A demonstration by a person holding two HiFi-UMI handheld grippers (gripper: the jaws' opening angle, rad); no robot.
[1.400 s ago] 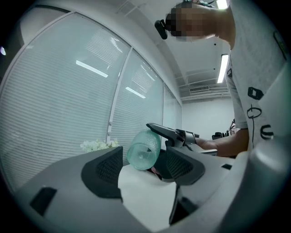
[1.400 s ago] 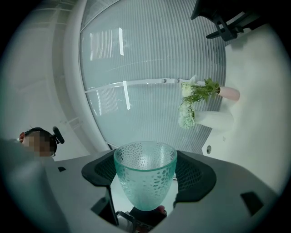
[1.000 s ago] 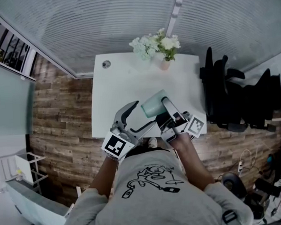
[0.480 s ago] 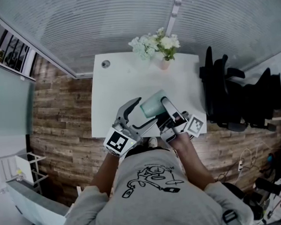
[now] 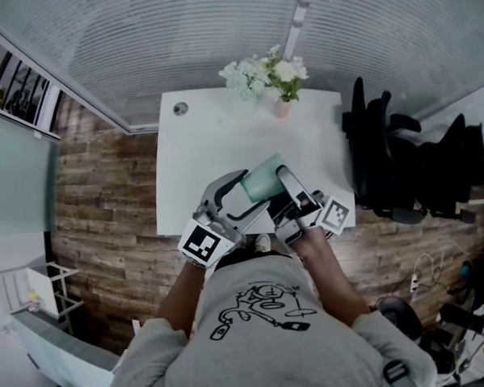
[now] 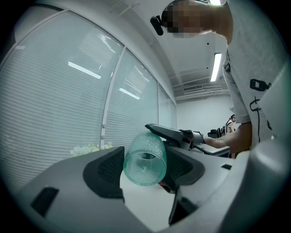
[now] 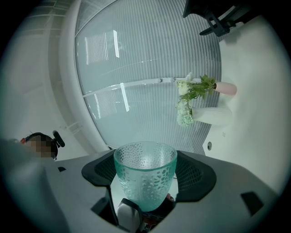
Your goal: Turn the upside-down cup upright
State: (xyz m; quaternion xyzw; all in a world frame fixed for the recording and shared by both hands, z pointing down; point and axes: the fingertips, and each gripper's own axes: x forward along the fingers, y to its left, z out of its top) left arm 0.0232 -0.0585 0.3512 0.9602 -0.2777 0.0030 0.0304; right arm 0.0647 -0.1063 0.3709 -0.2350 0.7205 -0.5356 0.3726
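Head view | cup [image 5: 262, 182] over white table [image 5: 216, 154] | flowers [image 5: 264, 72] | plank floor [image 5: 105, 204]

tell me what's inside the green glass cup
Nothing shows inside the cup: the left gripper view looks into its mouth and finds only dimpled glass. The very bottom is blurred by the textured wall, so a few drops can't be ruled out.
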